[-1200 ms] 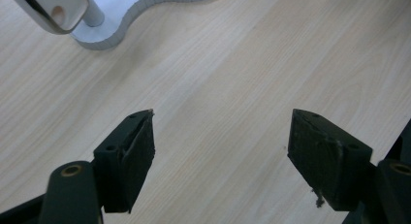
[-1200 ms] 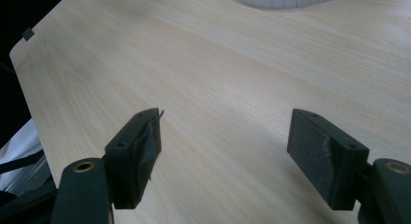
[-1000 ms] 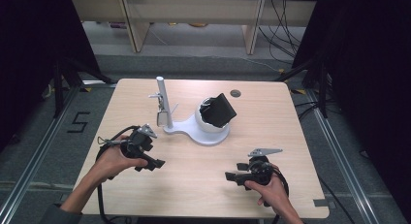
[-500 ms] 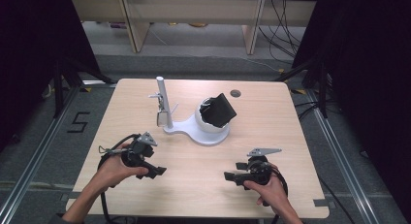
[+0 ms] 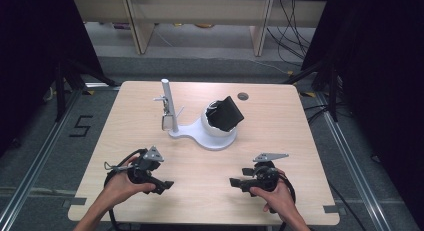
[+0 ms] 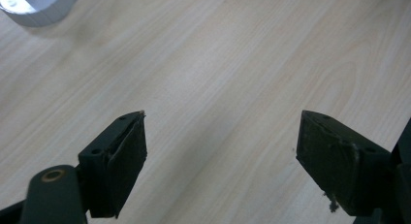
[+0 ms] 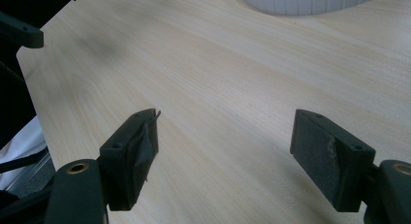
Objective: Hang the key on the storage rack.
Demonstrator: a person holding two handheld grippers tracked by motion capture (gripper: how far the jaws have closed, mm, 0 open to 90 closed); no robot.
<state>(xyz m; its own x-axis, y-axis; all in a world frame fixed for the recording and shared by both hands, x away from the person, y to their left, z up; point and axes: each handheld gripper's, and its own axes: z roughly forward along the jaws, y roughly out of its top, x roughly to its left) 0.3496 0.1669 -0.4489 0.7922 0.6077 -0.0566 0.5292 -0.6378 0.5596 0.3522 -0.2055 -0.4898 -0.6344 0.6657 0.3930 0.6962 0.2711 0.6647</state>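
The left gripper point(image 5: 165, 184), held in the person's left hand point(image 5: 120, 186), sits low over the near left part of the wooden table point(image 5: 280, 121), its jaws spread wide with nothing between them; in the left gripper view the left gripper point(image 6: 220, 156) looks down on bare pale woodgrain, and a curved edge of the white base point(image 6: 31, 10) shows at the top left corner. The right gripper point(image 5: 235, 182), held in the right hand point(image 5: 277, 198), rests near the front right of the table, pointing toward the left one, and its jaws are likewise parted and empty; the right gripper view shows the right gripper point(image 7: 223, 151) above bare wood, with the ribbed rim of the white base point(image 7: 310, 3) at the top edge. The two grippers are well apart from each other. Beyond them, near the table's middle, stands a white stand point(image 5: 205, 136): a flat base carrying an upright post point(image 5: 169, 103) on its left side and a rounded white cup point(image 5: 212, 126) on its right. A black boxy object point(image 5: 227, 113) sits tilted in that cup. A small dark round grommet point(image 5: 243, 96) lies in the tabletop behind the stand.
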